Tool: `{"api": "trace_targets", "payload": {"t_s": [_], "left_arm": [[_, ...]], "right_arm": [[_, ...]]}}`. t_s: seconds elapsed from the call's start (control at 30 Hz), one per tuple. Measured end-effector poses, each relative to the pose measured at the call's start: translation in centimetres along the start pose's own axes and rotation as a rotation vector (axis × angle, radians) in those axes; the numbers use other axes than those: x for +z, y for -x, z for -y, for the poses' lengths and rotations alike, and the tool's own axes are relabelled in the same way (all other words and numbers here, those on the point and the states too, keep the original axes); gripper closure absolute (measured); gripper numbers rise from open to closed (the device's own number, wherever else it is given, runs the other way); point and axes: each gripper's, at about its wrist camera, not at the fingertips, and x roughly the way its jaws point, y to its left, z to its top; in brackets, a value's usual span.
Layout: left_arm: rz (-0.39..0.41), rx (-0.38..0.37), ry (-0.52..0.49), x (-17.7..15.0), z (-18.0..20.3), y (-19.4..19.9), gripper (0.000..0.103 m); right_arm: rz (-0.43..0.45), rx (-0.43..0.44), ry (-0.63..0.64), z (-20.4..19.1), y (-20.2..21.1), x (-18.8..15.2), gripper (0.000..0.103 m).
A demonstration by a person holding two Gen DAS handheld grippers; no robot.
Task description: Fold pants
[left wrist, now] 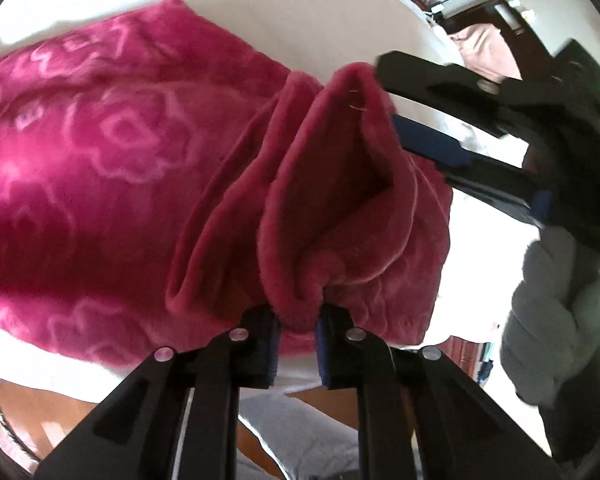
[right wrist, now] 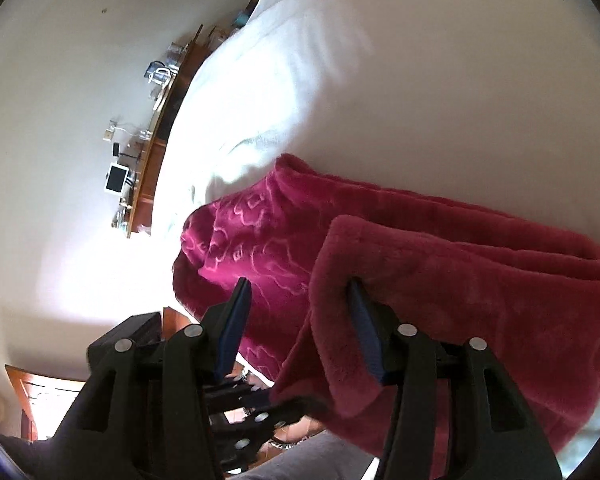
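Left wrist view: pink fleece pants (left wrist: 112, 152) lie spread on a white bed (left wrist: 300, 12), filling the frame from 9 to 3 o'clock, cloud-like pattern up, plain inner side showing on the lifted edge. Left gripper (left wrist: 298, 336) at 6 o'clock is clamped on a bunched fold of that edge, fabric pinched between the blue pads. Right gripper (left wrist: 388, 96) comes in from 2 o'clock, held by a grey-gloved hand (left wrist: 556, 320); its upper finger touches the raised corner of cloth, blue pad just under it, and the jaws look spread here. Right wrist view: the pants (right wrist: 440, 264) sit from centre to 4 o'clock on the bed (right wrist: 340, 60), a flap draped over the right gripper's (right wrist: 300, 320) finger at 5 o'clock. Its two fingers stand apart, nothing pinched between them; the cloth hangs on the outside of one finger only. A shelf with small items (right wrist: 140, 128) runs at 9 to 10 o'clock, unrelated. Step in hand looks like securing a second grip on the lifted edge for the fold. To do it well: get the corner fully between the right pads before closing, catch all layers, keep the left clamp firm, hold the edge taut between both grips so the thick fleece lands flat without bunching.
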Motion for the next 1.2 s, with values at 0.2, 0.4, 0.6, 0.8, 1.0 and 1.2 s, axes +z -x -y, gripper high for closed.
{"api": "trace_targets", "payload": {"t_s": [0.2, 0.4, 0.6, 0.8, 1.0, 1.2], "left_arm": [[-0.014, -0.004, -0.021, -1.9, -0.7, 0.8, 0.089], [-0.043, 0.048, -0.009, -1.5, -1.0, -0.4, 0.086], [-0.039, 0.060, 0.024, -1.4, -2.4, 0.2, 0.078], [-0.029, 0.139, -0.022, -1.4, -2.3, 0.9, 0.059], [-0.013, 0.163, -0.032, -1.3, -2.9, 2.3, 0.051], [0.025, 0.151, -0.029, 0.5, -2.5, 2.8, 0.041]], "right_arm": [[0.035, 0.013, -0.053, 1.4, 1.8, -0.9, 0.050], [0.117, 0.020, -0.158, 3.5, 3.5, -0.6, 0.050], [0.032, 0.082, -0.197, 3.2, 1.3, -2.1, 0.050], [-0.044, 0.050, -0.160, 1.9, -4.4, -0.6, 0.046], [-0.081, 0.043, -0.218, 3.4, -7.5, 0.9, 0.043], [-0.035, 0.180, -0.270, 3.3, -4.9, 0.2, 0.043]]}}
